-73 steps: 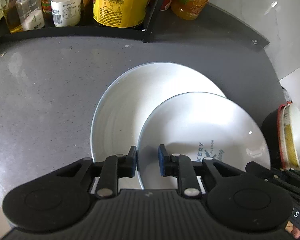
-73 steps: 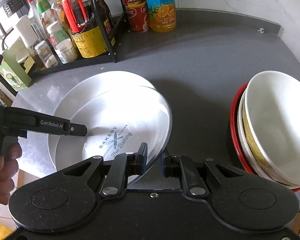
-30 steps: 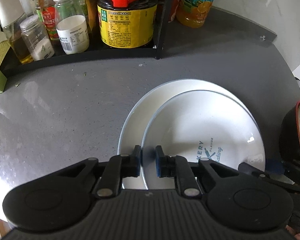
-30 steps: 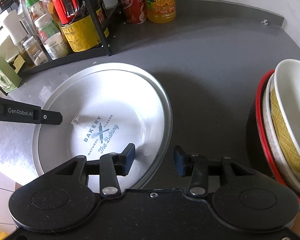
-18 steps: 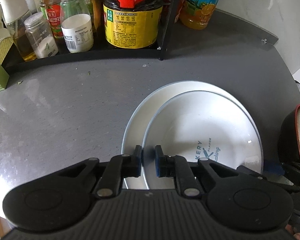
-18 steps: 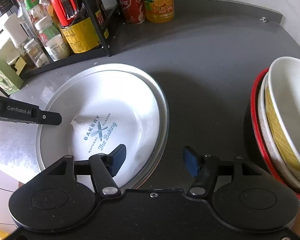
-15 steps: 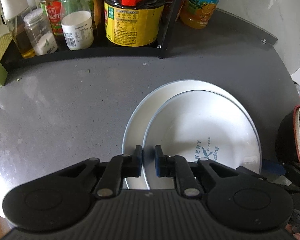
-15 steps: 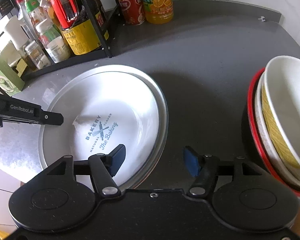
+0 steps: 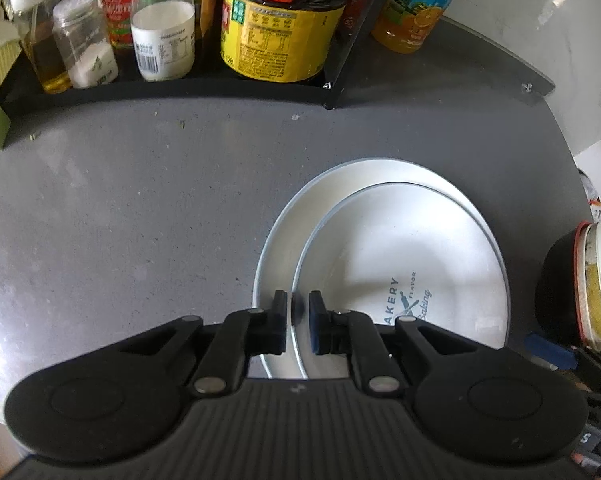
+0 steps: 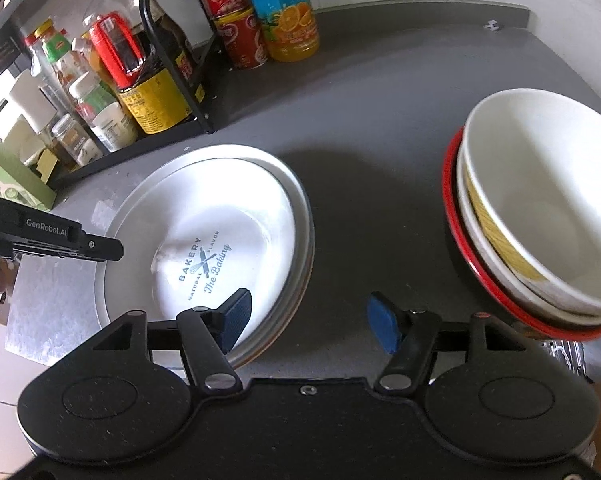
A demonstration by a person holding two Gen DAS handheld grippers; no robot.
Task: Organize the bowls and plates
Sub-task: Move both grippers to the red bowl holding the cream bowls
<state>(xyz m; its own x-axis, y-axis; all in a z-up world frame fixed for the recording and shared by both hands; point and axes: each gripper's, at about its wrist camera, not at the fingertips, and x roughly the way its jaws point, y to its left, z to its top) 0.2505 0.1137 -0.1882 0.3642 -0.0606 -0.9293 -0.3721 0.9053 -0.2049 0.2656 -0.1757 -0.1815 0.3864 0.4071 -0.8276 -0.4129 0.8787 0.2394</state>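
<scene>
On the speckled dark grey bench [image 10: 380, 128], a glossy white printed plate [image 10: 220, 240] with blue bakery lettering sits nested inside a larger plain white plate [image 9: 284, 240], both round and shallow, near the bench's front edge. The left gripper [image 9: 298, 322] has its blue-padded tongs nearly together, clamped on the printed plate's thin rim at its left side. The right gripper [image 10: 308, 320] stands with its ribbed blue pads [image 10: 236, 316] well apart, gripping nothing; one pad hangs over the plates' right rim, the other over bare bench. Toward the right edge a stack of bowls [image 10: 540, 208] leans: a deep white one on top, a yellow-patterned one under it, a red-rimmed one lowest. Along the back edge a black wire rack [image 10: 172, 60] holds bottles and jars, with an orange juice bottle [image 10: 288, 16] just beside it.
</scene>
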